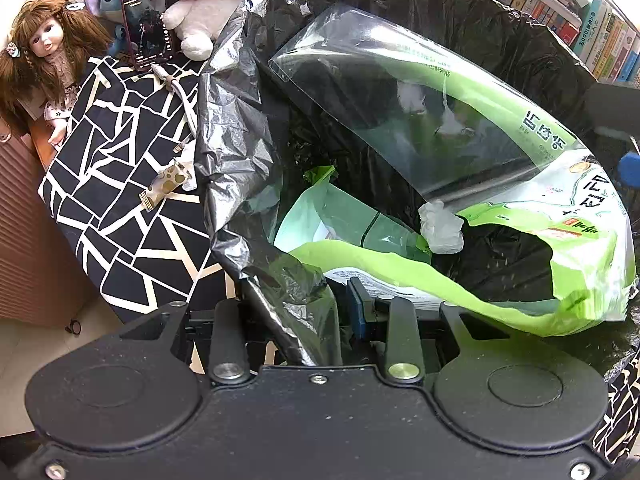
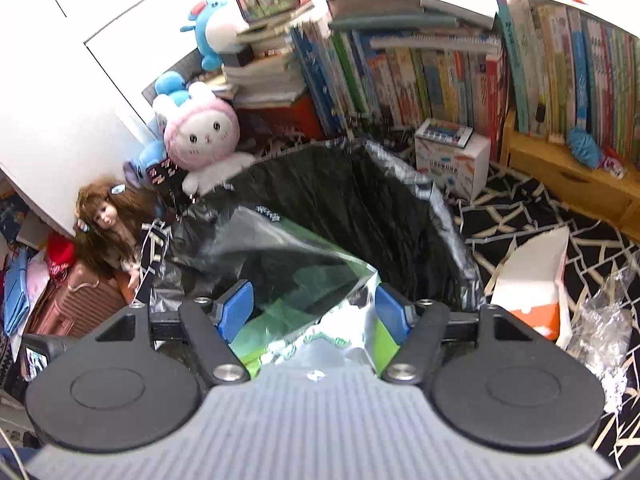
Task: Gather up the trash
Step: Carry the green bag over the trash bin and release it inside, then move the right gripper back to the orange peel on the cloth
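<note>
Left claw half hidden by liner

My left gripper is matte black plastic: two round discs with shallow circular recesses, two slim link arms pinned by silver rivets, a small screw at the centre, and blue finger pads. My right gripper has the same black discs, silver-riveted links and blue rectangular pads, but its middle body is grey and ribbed.
</note>
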Motion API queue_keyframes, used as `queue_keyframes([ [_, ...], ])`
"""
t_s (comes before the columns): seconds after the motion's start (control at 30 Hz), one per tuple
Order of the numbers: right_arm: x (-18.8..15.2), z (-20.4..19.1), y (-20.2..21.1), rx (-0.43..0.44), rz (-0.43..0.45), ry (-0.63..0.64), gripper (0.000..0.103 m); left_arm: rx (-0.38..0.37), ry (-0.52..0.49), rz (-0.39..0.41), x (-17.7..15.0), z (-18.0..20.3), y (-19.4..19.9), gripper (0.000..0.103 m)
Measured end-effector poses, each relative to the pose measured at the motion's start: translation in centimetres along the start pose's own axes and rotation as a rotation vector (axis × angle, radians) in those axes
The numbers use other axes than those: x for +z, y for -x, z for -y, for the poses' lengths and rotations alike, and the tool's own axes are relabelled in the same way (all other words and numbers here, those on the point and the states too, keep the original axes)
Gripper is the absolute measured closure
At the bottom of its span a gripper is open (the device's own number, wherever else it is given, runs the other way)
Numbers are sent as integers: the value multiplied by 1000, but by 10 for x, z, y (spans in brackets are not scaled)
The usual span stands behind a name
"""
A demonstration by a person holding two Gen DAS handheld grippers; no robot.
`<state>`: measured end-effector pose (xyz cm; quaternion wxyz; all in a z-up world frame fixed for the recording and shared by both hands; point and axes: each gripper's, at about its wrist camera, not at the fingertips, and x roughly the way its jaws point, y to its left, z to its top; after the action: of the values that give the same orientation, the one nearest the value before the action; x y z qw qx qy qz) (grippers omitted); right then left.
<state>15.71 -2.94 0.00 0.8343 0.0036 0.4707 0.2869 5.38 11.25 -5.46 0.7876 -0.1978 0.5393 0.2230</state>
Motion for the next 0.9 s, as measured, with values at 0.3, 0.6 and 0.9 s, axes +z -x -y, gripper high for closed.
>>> queue_keyframes([
  [0.3, 0, 1, 24, 32, 151, 9, 19, 0, 0, 0, 0, 0, 0, 71],
  [0.6, -14, 19, 55, -3, 268, -15, 11, 0, 0, 0, 0, 0, 0, 71],
  [0.9, -40, 72, 81, -106, 343, -125, 6, 3, -1, 2, 1, 1, 0, 71],
])
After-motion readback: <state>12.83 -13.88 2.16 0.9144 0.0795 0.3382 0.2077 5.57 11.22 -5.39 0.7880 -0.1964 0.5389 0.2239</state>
